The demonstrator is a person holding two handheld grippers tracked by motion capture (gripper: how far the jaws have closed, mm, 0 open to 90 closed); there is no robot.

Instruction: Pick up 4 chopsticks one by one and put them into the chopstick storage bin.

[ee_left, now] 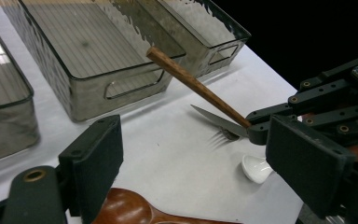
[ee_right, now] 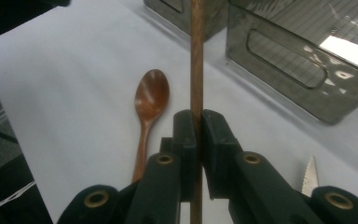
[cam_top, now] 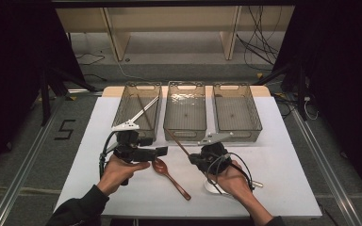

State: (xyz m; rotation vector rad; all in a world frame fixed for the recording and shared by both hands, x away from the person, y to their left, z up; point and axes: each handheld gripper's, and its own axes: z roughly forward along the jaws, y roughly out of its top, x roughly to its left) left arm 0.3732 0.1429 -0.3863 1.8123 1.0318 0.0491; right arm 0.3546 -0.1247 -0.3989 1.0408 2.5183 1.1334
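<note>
Right tool [ee_right: 196, 140] has its jaws pressed together on a wooden chopstick [ee_right: 196, 60], pinching it partway along; the stick runs straight up between the pads in the right gripper view. In the high view the right tool [cam_top: 199, 157] sits at the near right of the surface [cam_top: 283, 160], and the chopstick [cam_top: 176, 141] slants up-left from it toward the middle bin's near edge, lifted off the surface. The left gripper view shows the same chopstick [ee_left: 196, 84] tilted in the air, tip over the near corner of a bin [ee_left: 98, 51].

Left tool [ee_left: 200, 163] has its jaws spread wide, nothing between the pads (a wooden spoon [ee_left: 135, 210] lies on the surface just beneath them). In the high view the left tool [cam_top: 156, 151] is at the near left, pointing right, with the spoon [cam_top: 169, 174] lying just beside it, bowl toward the tool.

Near the right tool: a knife [ee_left: 216, 120] with a serrated blade, fork tines [ee_left: 223, 135] and a small white spoon [ee_left: 256, 168], all flat on the surface.

Three smoky clear bins stand side by side at the far edge; the left bin [cam_top: 122, 113] holds another chopstick [cam_top: 143, 110].
</note>
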